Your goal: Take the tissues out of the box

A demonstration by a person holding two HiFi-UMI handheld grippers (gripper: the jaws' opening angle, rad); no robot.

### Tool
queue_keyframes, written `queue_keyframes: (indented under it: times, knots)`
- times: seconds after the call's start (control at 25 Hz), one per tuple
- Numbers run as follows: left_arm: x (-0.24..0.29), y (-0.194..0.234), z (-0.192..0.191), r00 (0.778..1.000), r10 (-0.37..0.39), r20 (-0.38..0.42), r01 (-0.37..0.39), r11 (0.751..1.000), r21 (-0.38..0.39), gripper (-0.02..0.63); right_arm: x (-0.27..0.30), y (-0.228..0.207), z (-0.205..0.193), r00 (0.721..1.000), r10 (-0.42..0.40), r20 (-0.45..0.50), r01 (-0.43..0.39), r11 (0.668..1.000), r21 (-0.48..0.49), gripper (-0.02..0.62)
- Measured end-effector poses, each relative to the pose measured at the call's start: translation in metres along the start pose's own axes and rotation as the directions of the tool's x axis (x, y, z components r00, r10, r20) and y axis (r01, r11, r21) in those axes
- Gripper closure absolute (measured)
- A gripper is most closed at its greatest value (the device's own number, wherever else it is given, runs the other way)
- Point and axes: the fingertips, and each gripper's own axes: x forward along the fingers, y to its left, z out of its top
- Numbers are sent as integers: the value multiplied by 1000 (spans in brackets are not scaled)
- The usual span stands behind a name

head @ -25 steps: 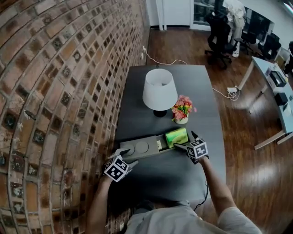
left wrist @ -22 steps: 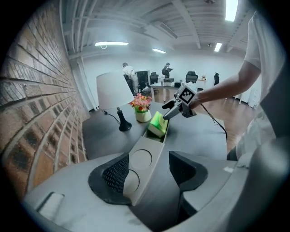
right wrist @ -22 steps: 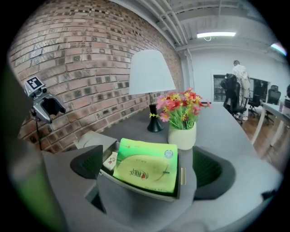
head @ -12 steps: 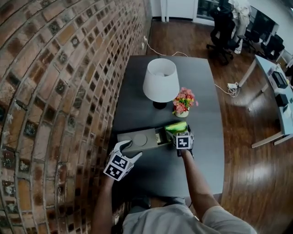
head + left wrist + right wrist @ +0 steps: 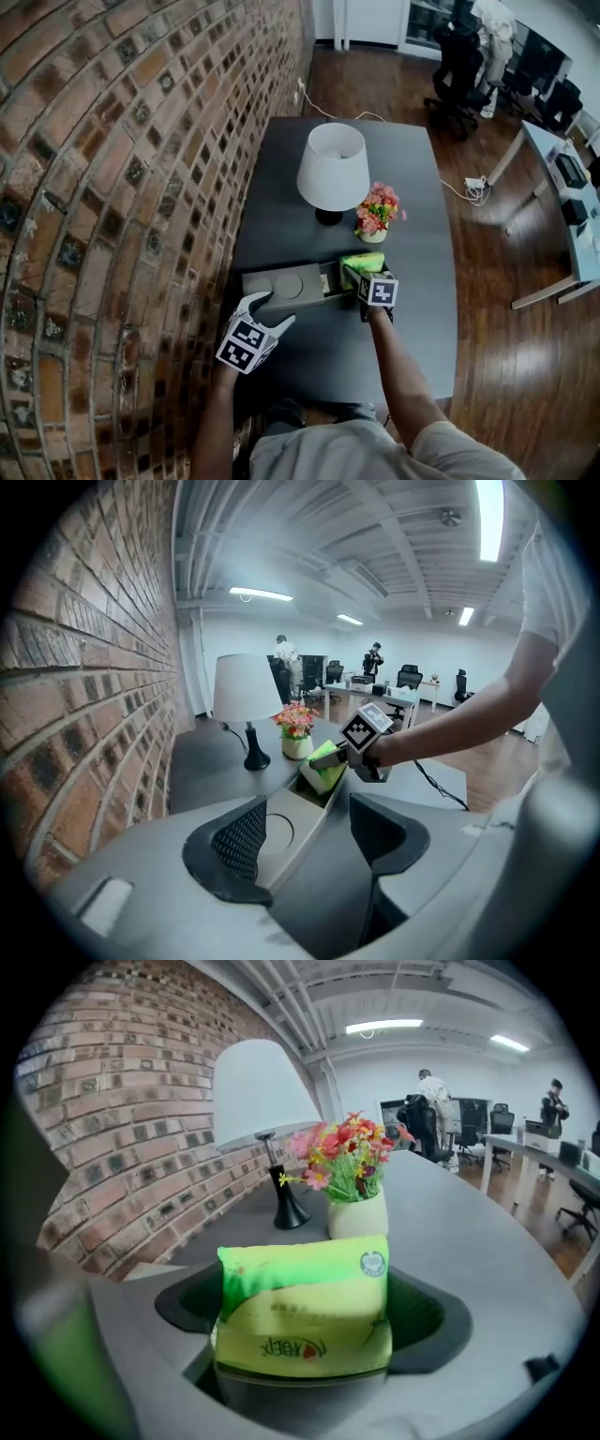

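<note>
A green tissue pack (image 5: 360,262) stands up out of the right end of a long grey box (image 5: 286,281) on the dark table. My right gripper (image 5: 354,274) has the pack (image 5: 300,1279) between its jaws, which are closing, and both pads touch the pack's sides. In the left gripper view the pack (image 5: 323,766) tilts up at the box's far end, with the right gripper (image 5: 339,756) on it. My left gripper (image 5: 272,315) is open at the near left end of the box (image 5: 281,832), which lies between its fingers untouched.
A white lamp (image 5: 330,178) and a small vase of flowers (image 5: 377,214) stand just behind the box. A brick wall (image 5: 112,187) runs along the table's left side. Office chairs and desks fill the far right of the room.
My right gripper moved left onto the tissue pack and its jaws came in around it; the pack now stands tilted up. The left gripper barely moved.
</note>
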Motion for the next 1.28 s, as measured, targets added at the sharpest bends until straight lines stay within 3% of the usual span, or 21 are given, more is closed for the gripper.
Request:
queue_keyframes:
  times: [0.2, 0.36, 0.56, 0.68, 0.84, 0.92, 1.04, 1.28]
  knots:
    - [-5, -2, 22, 993, -25, 113, 36, 994, -101, 323, -39, 28, 37, 983, 110, 145, -102, 993, -66, 60]
    - [-14, -2, 50, 974, -21, 226, 54, 988, -143, 322, -100, 63, 78, 934, 207, 290, -166, 973, -161, 60]
    - [-31, -8, 81, 941, 11, 339, 37, 990, -137, 322, -193, 95, 112, 838, 295, 459, -221, 953, -209, 60]
    - [-45, -16, 103, 904, 43, 426, 16, 991, -134, 322, -249, 99, 128, 776, 321, 542, -239, 946, -218, 60]
    - [-68, -30, 125, 853, 68, 518, -4, 992, -123, 322, -325, 90, 142, 678, 290, 675, -204, 957, -206, 58]
    - [-81, -35, 131, 835, 83, 545, -25, 993, -112, 323, -359, 83, 141, 642, 263, 720, -176, 965, -195, 57]
    - [-100, -46, 137, 801, 105, 590, -49, 993, -110, 324, -393, 74, 129, 626, 233, 744, -136, 972, -191, 54]
    - [-121, -66, 136, 732, 200, 651, -151, 980, -130, 324, -414, 65, 96, 655, 157, 739, -19, 981, -192, 55]
